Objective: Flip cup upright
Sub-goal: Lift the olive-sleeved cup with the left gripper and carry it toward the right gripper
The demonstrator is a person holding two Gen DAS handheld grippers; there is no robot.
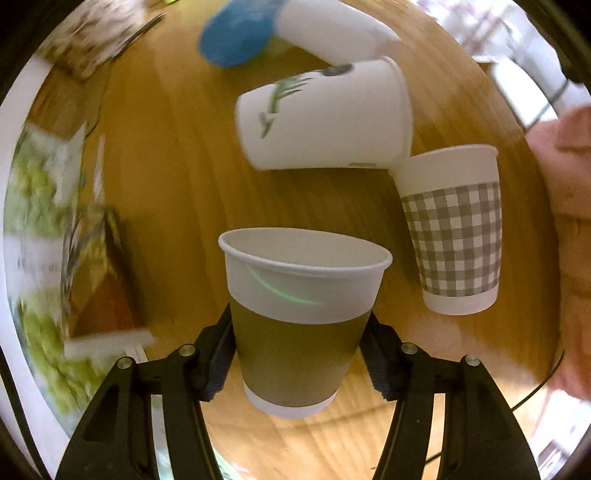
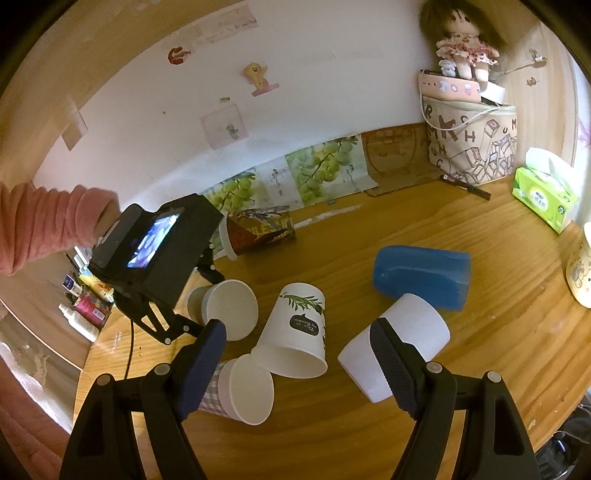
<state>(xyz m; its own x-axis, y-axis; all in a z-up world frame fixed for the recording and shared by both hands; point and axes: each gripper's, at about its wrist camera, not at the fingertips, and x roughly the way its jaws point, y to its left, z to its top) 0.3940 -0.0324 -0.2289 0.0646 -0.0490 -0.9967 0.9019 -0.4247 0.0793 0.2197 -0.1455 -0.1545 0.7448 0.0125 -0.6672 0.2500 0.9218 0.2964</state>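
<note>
My left gripper [image 1: 301, 358] is shut on an olive-banded paper cup [image 1: 301, 317], held mouth-up above the wooden table [image 1: 166, 155]. In the right wrist view this cup [image 2: 225, 306] shows in the left gripper [image 2: 207, 288], mouth toward the camera. A leaf-print cup [image 1: 325, 114] lies on its side, also seen in the right wrist view [image 2: 299, 332]. A grey checked cup [image 1: 458, 229] [image 2: 240, 391], a plain white cup [image 1: 332, 29] [image 2: 399, 343] and a blue cup [image 1: 236, 33] [image 2: 421, 277] lie near it. My right gripper [image 2: 299, 373] is open and empty above them.
A dark printed cup [image 2: 258, 230] lies by the back wall. A green tissue box [image 2: 543, 199], a mug [image 2: 583, 269] and a lettered bag [image 2: 472, 144] with a doll stand at the right. Bottles [image 2: 85, 306] sit beyond the table's left edge.
</note>
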